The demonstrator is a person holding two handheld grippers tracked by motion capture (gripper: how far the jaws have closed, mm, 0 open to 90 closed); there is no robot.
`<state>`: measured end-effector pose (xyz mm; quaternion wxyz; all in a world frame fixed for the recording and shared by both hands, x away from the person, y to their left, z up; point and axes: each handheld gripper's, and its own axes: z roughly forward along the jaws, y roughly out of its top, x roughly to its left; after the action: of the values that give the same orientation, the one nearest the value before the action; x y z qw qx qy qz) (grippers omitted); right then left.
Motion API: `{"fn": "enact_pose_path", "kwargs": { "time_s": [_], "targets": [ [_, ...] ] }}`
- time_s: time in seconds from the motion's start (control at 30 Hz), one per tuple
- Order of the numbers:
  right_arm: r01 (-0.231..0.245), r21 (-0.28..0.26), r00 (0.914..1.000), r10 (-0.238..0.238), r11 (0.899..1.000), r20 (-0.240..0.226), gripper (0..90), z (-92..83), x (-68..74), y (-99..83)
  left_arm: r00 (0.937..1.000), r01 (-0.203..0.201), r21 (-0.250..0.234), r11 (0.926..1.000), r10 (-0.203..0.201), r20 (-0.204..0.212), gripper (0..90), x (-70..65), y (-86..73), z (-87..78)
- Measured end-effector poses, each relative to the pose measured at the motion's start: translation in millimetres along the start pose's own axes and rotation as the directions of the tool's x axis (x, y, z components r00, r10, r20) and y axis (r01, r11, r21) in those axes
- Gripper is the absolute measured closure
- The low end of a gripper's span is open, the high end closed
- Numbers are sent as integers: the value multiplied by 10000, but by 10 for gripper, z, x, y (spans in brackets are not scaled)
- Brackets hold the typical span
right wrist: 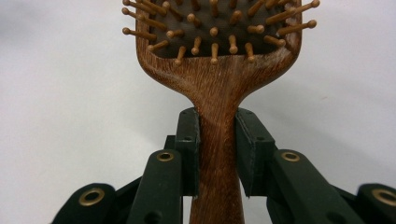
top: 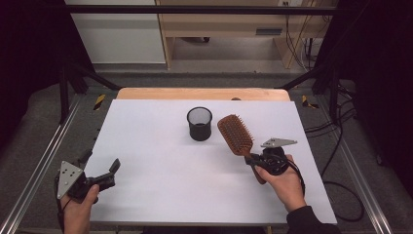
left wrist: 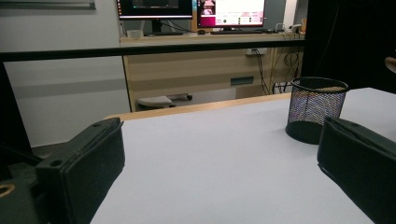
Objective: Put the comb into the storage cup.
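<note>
High view: looking forward and down over the white table (top: 160,175). Left gripper view: sitting low, facing the mesh cup (left wrist: 315,109), shared with high view. Right gripper view: pressing close on the wooden hairbrush (right wrist: 217,93).

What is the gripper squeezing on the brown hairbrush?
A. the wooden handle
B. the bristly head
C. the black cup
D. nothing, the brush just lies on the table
A: in the right gripper view the two black jaws of the right gripper press on either side of the hairbrush at its wooden handle, just below the bristled head.
</note>
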<state>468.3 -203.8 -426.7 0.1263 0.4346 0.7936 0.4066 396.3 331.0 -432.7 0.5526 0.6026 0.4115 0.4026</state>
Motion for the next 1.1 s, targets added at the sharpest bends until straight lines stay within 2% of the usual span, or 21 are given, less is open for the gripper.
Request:
{"fn": "enact_pose_path", "kwargs": {
  "time_s": [0.27,0.4,0.67,0.9,1.1],
  "targets": [
    [-161,-521,9999,158,9985,-57,730,2,-20,-80,9999,-122,79,9999,121,108,10,-41,-4,27],
    [-124,-1050,9999,112,9944,-122,730,0,-35,-88,10000,-32,200,9998,31,77,10,-41,-21,47],
    [-77,-1829,9998,45,9831,-182,730,27,29,-107,9999,-19,155,9999,16,159,10,-82,-7,48],
    [-26,-2464,9991,-81,9692,-424,730,20,94,-91,9995,-55,223,9997,48,308,12,-193,4,55],
    [201,-2605,9968,-395,9653,-698,730,68,167,-57,9981,181,215,9996,-193,578,14,-325,36,76]
  ]
}}
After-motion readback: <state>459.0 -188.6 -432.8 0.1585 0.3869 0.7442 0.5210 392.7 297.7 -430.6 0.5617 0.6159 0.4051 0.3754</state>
